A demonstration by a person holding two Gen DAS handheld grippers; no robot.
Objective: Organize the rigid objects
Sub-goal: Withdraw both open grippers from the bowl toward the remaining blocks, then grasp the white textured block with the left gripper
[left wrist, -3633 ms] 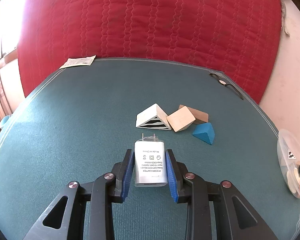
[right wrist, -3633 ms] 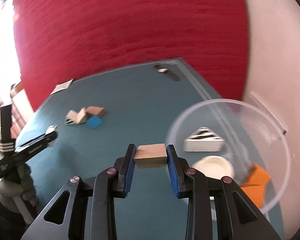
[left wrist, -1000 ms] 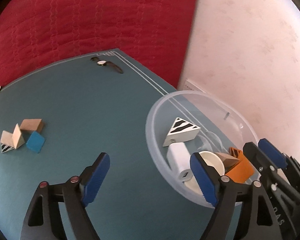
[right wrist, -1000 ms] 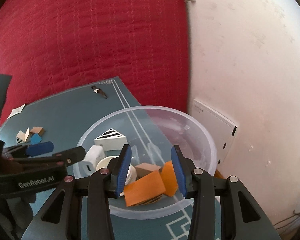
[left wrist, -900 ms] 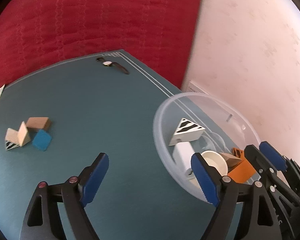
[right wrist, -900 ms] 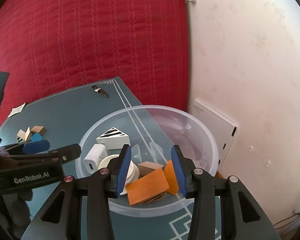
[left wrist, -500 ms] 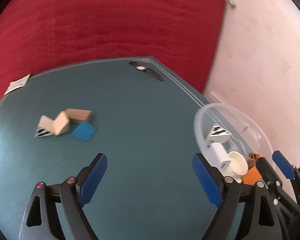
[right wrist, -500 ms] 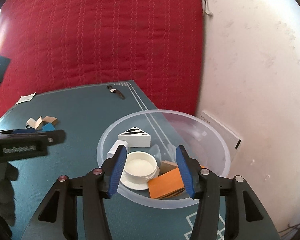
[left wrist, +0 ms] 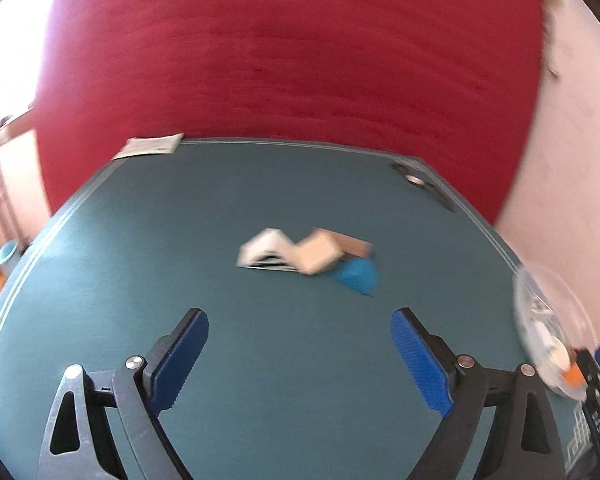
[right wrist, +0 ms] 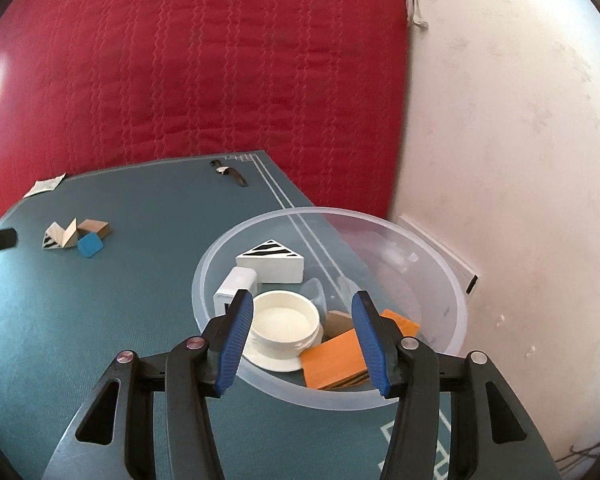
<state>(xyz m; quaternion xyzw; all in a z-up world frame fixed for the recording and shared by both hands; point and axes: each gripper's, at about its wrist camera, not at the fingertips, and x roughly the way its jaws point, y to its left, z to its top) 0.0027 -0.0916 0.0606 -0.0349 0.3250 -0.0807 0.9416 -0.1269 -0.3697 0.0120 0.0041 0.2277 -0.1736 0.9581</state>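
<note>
Now the left gripper [left wrist: 300, 354] is opening with nothing between its jaws, the right gripper [right wrist: 302, 342] (also empty) over the bowl [right wrist: 440, 280]; remaining blocks [left wrist: 308, 256] touch each other, so grasping one could push its neighbours.

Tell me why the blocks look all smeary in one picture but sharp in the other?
Left wrist view: motion blur smears the blocks, the blue block and the bowl. Right wrist view: sharp, so the same blocks and the clear bowl show crisp edges. Both views bend straight lines, like the mat's border.
</note>
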